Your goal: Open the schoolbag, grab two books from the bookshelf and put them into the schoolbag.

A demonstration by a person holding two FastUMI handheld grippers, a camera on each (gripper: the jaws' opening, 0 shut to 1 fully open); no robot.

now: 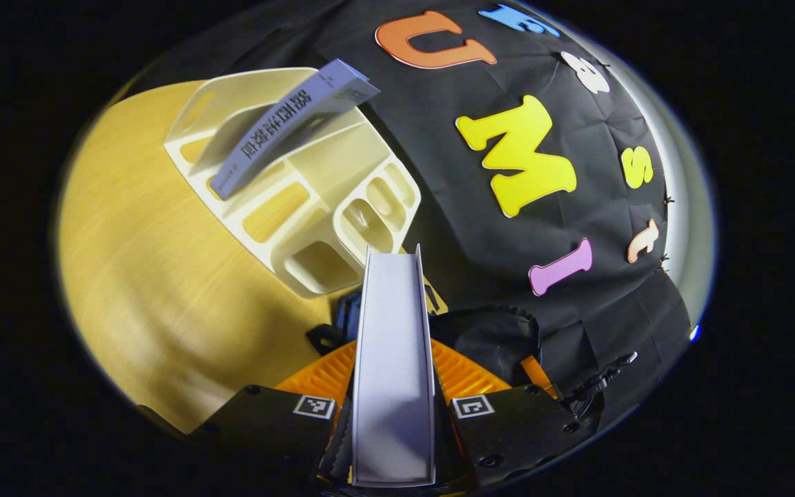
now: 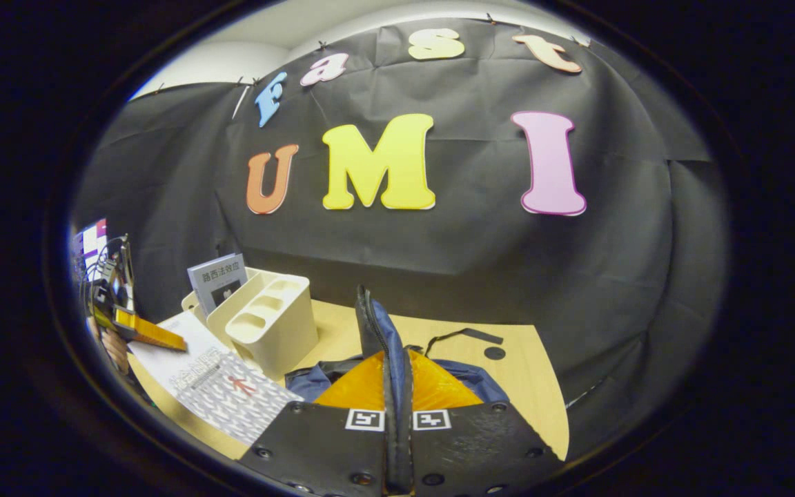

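Left gripper view: a cream plastic bookshelf with open compartments (image 1: 315, 200) lies ahead on the pale wooden table (image 1: 142, 276); a grey-covered book (image 1: 287, 128) leans tilted in its far slot. The black cloth booth wall (image 1: 563, 324) rises to the right. The left gripper (image 1: 393, 386) has its jaws closed on a white-edged book (image 1: 393, 359), held edge-on and pointing forward, just above the dark schoolbag (image 1: 494, 338).

Right gripper view: the cream bookshelf (image 2: 270, 324) stands on the table (image 2: 528, 373) at left with the grey book (image 2: 217, 279) upright in it. The left gripper (image 2: 132, 331), farther off, holds the patterned book (image 2: 221, 390) beside the shelf. The right gripper (image 2: 397, 414) has its jaws narrow, pinching the navy fabric schoolbag (image 2: 380, 338) by its raised zip edge.
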